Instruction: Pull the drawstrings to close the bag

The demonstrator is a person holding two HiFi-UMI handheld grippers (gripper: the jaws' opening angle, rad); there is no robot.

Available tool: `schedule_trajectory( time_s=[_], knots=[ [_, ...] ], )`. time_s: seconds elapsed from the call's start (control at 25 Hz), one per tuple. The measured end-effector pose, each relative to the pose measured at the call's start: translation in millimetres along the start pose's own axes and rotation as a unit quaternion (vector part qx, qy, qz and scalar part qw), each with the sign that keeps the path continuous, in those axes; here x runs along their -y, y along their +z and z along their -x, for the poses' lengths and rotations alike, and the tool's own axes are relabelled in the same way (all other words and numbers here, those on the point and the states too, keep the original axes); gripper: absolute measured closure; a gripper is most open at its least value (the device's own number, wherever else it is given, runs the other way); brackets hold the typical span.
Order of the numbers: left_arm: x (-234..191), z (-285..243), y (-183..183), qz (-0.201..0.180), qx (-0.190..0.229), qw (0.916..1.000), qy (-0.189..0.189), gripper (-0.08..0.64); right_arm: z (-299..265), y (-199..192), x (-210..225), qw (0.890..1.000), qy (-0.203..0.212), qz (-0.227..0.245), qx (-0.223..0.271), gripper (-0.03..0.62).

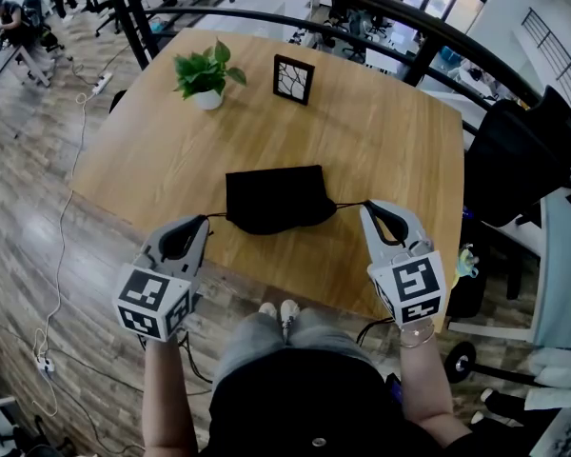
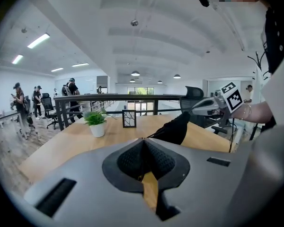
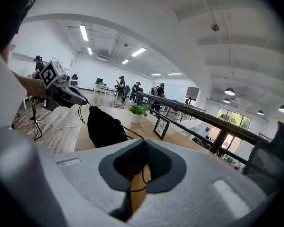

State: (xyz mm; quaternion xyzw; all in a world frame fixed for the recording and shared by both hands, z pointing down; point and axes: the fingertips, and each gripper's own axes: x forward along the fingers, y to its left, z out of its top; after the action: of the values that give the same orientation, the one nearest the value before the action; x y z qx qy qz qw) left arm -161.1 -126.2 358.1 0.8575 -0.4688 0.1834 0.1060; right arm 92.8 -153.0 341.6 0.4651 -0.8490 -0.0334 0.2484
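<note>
The bag (image 1: pixel 274 198) lies flat at the near middle of the table (image 1: pixel 362 131); how far its mouth is gathered cannot be made out. The left cord (image 1: pixel 218 216) runs taut into the left gripper (image 1: pixel 206 220); the right cord (image 1: pixel 350 204) runs into the right gripper (image 1: pixel 365 206). Each claw is clamped tight on its cord; the pinched ends are hidden between the pads; each gripper's own view cuts off the bag's lower part.

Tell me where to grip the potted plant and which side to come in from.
Take the white pot by its round wall, jaws level, from the near side. The leaves spread over its top, so coming from above would probably crush them, and the picture frame stands to its right.
</note>
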Motion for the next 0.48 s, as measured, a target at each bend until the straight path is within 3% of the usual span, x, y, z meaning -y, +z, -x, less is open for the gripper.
schedule_trajectory(
  time_s=[0.48],
  knots=[
    [-13.8, 14.0, 13.4, 0.014, 0.037, 0.9976, 0.057, 0.541, 13.9, 5.1, 10.3, 0.999, -0.031, -0.033, 0.017, 0.589]
  ],
)
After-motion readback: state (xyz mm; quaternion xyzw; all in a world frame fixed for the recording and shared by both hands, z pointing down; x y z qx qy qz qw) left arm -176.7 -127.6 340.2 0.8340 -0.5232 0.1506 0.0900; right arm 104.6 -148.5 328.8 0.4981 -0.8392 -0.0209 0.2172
